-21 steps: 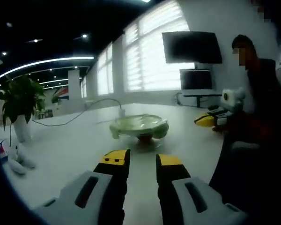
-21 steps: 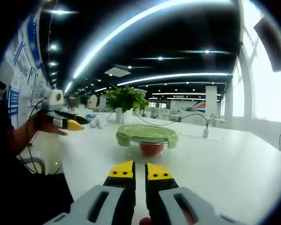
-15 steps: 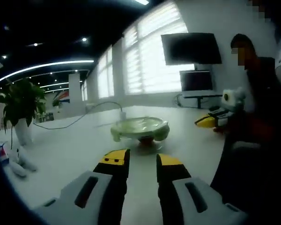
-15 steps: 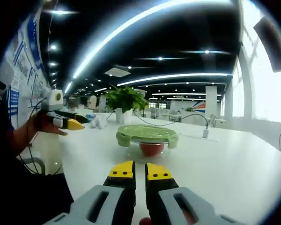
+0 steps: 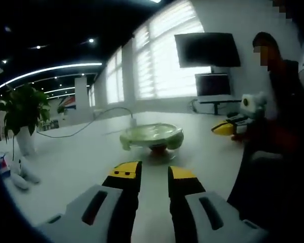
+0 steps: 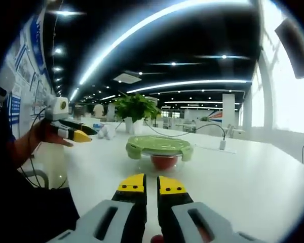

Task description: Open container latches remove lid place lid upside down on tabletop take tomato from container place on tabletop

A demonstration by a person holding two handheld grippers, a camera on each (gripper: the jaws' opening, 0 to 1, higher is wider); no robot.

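Latches on the round clear container with the green lid (image 6: 158, 148), mid-tabletop over a red tomato (image 6: 163, 161), remain unopened. Left gripper (image 5: 148, 174) is parted; right gripper (image 6: 152, 184) nearly closed, both empty. Approach opposite latches level, well short now.

The counter (image 6: 253, 177) is showing as smooth white laminate with a soft sheen, and the container (image 6: 159, 152) at its twelve o'clock is looking like clear glass under a glossy pale green plastic lid (image 6: 158, 143). The right claw (image 6: 151, 186) is wearing matt yellow pads on black fingers above smooth grey plastic shells, and the tomato (image 6: 163, 161) is gleaming red and slick.
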